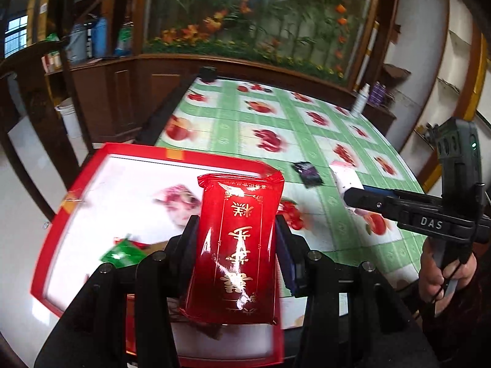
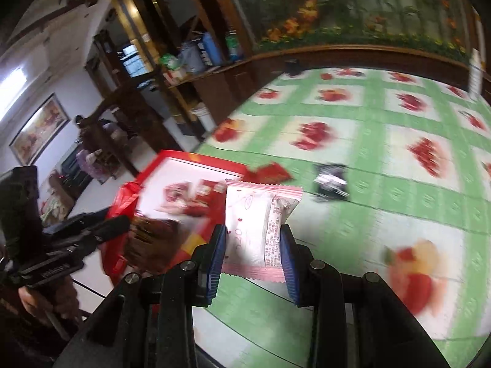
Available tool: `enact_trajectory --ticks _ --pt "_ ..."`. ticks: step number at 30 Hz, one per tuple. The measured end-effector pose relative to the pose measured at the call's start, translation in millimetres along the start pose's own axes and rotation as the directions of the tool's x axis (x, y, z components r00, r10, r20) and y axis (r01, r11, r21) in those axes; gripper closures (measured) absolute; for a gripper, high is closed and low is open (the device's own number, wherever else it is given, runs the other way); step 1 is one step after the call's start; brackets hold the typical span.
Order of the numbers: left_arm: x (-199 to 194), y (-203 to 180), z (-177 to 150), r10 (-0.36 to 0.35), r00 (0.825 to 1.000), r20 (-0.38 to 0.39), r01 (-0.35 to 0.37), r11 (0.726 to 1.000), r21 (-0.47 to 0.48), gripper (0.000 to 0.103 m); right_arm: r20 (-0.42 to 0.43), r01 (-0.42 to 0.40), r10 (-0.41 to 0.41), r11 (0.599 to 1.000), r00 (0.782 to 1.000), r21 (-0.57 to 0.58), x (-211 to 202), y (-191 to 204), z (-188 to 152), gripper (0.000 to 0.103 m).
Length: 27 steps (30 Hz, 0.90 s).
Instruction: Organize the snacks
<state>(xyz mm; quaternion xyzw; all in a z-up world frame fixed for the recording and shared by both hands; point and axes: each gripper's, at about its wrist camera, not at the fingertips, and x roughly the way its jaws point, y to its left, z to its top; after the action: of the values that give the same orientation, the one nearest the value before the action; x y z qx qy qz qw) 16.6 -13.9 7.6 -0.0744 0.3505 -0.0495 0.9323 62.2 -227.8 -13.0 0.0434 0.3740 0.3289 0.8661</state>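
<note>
My left gripper (image 1: 235,230) is shut on a shiny red snack packet (image 1: 237,245) with gold characters, held above the red-rimmed box (image 1: 92,168), whose white floor holds a pink packet (image 1: 176,199) and a green one (image 1: 122,253). My right gripper (image 2: 253,239) is shut on a white and pink snack packet (image 2: 257,220), lifted over the green tablecloth beside the red-rimmed box (image 2: 184,159). In the left wrist view the right gripper (image 1: 346,197) shows at the right with that white and pink packet (image 1: 345,174). A black packet (image 1: 308,173) (image 2: 331,182) lies on the cloth.
The table (image 1: 276,122) wears a green checked cloth printed with red fruit. A white bottle (image 1: 359,99) and purple item (image 1: 377,93) stand at its far right corner, a dark object (image 1: 208,73) at its far edge. A wooden cabinet and flower mural lie behind.
</note>
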Motion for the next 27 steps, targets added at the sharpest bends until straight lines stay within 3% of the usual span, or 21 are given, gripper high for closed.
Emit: enact_trajectory --ticks 7,9,10,12,14,16,18,22,25,27 --pt "-12 26 3 0.079 0.995 0.057 -0.077 0.996 -0.045 0.058 0.042 -0.114 0.118 0.989 0.992 -0.09 19 60 23 0.067" --pt "-14 31 4 0.101 0.992 0.07 -0.097 0.994 -0.053 0.057 0.052 -0.153 0.158 0.983 0.986 -0.098 25 70 29 0.062" --pt "-14 34 5 0.115 0.991 0.075 -0.111 0.992 -0.058 0.055 0.058 -0.167 0.173 0.981 0.983 -0.1 28 74 30 0.061" --pt "-15 39 5 0.132 0.987 0.093 -0.125 0.99 -0.071 0.036 0.066 -0.182 0.189 0.978 0.98 -0.098 34 75 34 0.043" --pt "-18 43 4 0.13 0.986 0.107 -0.121 0.989 -0.085 0.024 0.099 -0.147 0.154 0.986 0.983 -0.076 36 66 38 0.04" --pt "-18 48 4 0.115 0.987 0.109 -0.104 0.989 -0.1 0.024 0.121 -0.072 0.077 0.996 0.99 -0.048 40 47 42 0.038" --pt "-13 52 2 0.106 0.99 0.093 -0.095 0.989 -0.111 0.024 0.128 0.066 -0.066 0.998 0.99 0.001 50 22 47 0.038" --pt "-2 51 -1 0.073 0.996 0.053 -0.066 0.991 -0.12 0.024 -0.021 0.279 -0.279 0.96 0.96 0.025 95 -24 53 0.04" --pt "0 47 -3 0.06 0.997 0.041 -0.056 0.993 -0.107 0.024 -0.062 0.325 -0.325 0.946 0.944 -0.015 122 -33 56 0.049" --pt "-1 45 -3 0.055 0.998 0.037 -0.051 0.994 -0.099 0.024 -0.059 0.297 -0.297 0.955 0.953 -0.017 133 -33 57 0.05"
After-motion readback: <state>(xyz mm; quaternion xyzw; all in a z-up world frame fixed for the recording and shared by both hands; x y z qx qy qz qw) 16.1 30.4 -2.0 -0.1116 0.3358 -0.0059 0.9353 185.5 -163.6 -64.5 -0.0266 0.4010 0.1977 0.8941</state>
